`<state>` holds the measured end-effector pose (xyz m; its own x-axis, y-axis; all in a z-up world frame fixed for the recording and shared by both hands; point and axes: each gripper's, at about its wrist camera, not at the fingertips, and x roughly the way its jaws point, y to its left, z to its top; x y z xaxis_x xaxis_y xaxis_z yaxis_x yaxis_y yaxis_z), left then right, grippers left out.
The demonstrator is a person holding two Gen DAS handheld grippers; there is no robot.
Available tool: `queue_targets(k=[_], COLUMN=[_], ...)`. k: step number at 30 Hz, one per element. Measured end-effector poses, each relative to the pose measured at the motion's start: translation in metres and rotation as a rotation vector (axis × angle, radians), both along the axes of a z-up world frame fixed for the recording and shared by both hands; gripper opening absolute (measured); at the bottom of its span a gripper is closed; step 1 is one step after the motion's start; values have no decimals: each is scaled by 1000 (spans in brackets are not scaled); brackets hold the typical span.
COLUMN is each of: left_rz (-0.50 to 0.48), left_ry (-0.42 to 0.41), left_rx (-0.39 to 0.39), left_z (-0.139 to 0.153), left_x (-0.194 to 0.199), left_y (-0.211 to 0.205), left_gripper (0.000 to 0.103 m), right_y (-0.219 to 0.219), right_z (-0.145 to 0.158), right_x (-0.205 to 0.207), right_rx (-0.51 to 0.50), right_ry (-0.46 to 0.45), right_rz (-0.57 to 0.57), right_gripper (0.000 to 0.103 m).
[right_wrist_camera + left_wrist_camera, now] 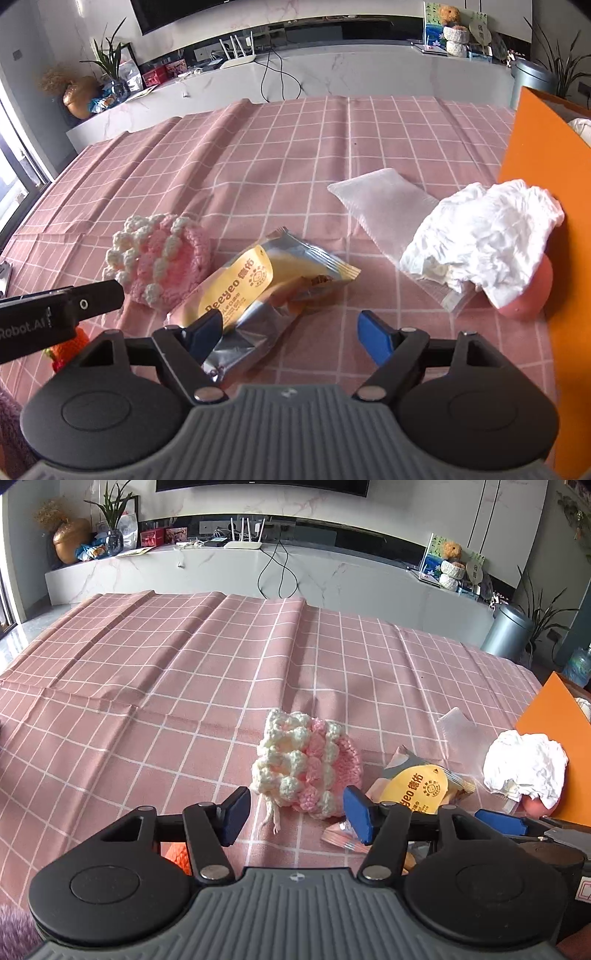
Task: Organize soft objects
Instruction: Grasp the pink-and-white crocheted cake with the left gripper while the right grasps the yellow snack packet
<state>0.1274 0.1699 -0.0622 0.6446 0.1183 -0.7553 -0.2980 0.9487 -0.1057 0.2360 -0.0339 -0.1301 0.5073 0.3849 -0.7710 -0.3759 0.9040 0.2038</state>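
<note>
The left gripper (pixel 295 814) is held low over the pink checked tablecloth (pixel 147 686), jaws spread and nothing between them. The crocheted pink-and-cream pouch (pixel 304 762) lies just beyond the fingertips, centred on the gap but not touched by either blue pad; its loose string trails toward the left finger. An orange knitted item (pixel 177 854) is partly seen under the left finger linkage — identity cannot be told.

The right gripper (pixel 291 332) is likewise released, jaws wide. The yellow snack packet (pixel 258 291) lies diagonally across the cloth; its silver near end sits at the left finger, which overlaps it in view, though contact cannot be told. The right finger stands over bare cloth, well clear of the packet.

In the right wrist view, the pouch is seen touching the packet's left side. To the right, a crumpled white cloth (pixel 487 236) rests against an orange box wall (pixel 546 206) and partly covers a pink ball (pixel 532 295). Beyond packet and white cloth, a clear plastic bag (pixel 384 203) lies flat.

Farther out — the tablecloth runs open, creased only by fold ridges toward the left, up to its far edge. Behind it stands a marble TV console (pixel 221 568).
</note>
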Motion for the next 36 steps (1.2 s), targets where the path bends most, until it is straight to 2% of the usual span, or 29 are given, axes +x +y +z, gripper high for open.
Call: queue_targets(k=[6,9,12,16,19,21,24,27,28,29,30,36], left_rz=[55,83,89,90,95,102,104,85,74,59,50,-4], left_ry=[6,18,20,22,21,20,9,-8,-14,-23,-39,-89], left_rx=[-55,-87,-103,-97,-106,-102,-125,-150,-127,-102,-67,16], left_z=[-16,-25,-28,-30,-33,-35,-38,-40,-39,-36,-33,-22], left_x=[21,24,25,27,30,31,33,34,33,33,32,27], left_y=[15,23,27,25,25,25,27,24,21,18,14,-1], left_gripper=[70,70,70,70,70,76,77,60,56,45,41,35], right_y=[15,20,14,-6,-10,-6,-1,-1,-1,-1,-1,-4], right_z=[-9,-10,-10,-9,-10,-10,-11,-11,-10,-9,-7,7], right_x=[19,24,31,40,43,40,34,32,31,30,30,18], right_rx=[24,15,51,127,145,131,110,113,109,107,106,109], right_ry=[39,11,15,58,69,49,15,2,-6,-11,-12,-61], right_rz=[-17,-4,-19,-44,-39,-32,-13,-4,-2,-1,2,44], right_gripper=[79,80,73,53,46,46,44,38,34,32,29,15])
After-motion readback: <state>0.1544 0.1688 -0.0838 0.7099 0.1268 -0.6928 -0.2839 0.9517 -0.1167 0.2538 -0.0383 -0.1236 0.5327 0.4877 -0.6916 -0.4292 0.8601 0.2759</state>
